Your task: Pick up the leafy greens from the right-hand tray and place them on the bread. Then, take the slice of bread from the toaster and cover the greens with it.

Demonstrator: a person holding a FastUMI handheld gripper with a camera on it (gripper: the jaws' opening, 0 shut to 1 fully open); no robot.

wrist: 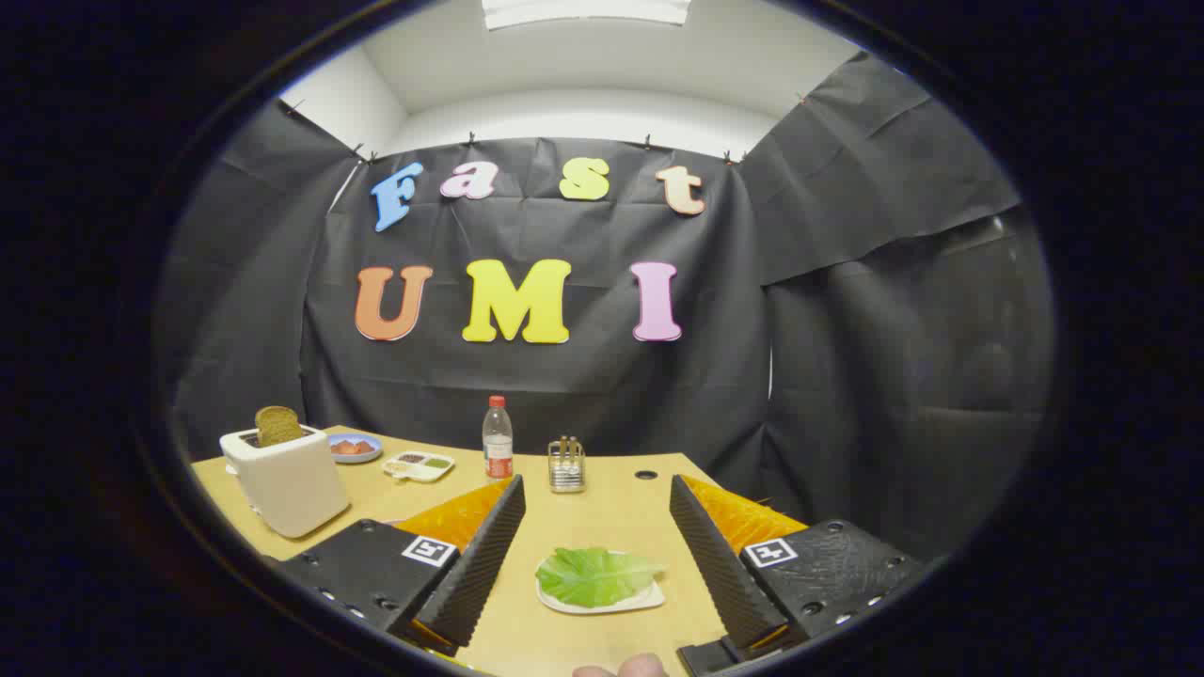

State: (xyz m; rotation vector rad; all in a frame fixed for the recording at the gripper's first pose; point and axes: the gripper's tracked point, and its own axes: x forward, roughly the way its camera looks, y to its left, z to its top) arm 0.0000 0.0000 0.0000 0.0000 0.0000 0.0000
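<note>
A leafy green [597, 575] lies on a small white tray [649, 598] on the wooden table, low between my two fingers and nearer than their tips. My gripper [597, 484] is open, with nothing between the fingers. Beyond the left finger stands a white toaster [287, 484], and a brown slice of bread [278, 425] sticks upright out of its slot. I cannot tell whether any bread lies under the green.
Behind the toaster is a blue plate [355, 448] with red food, then a white divided dish [419, 465]. A bottle [497, 438] and a small wire rack [566, 464] stand at the table's far edge. A person's fingertips [632, 668] show just below the tray.
</note>
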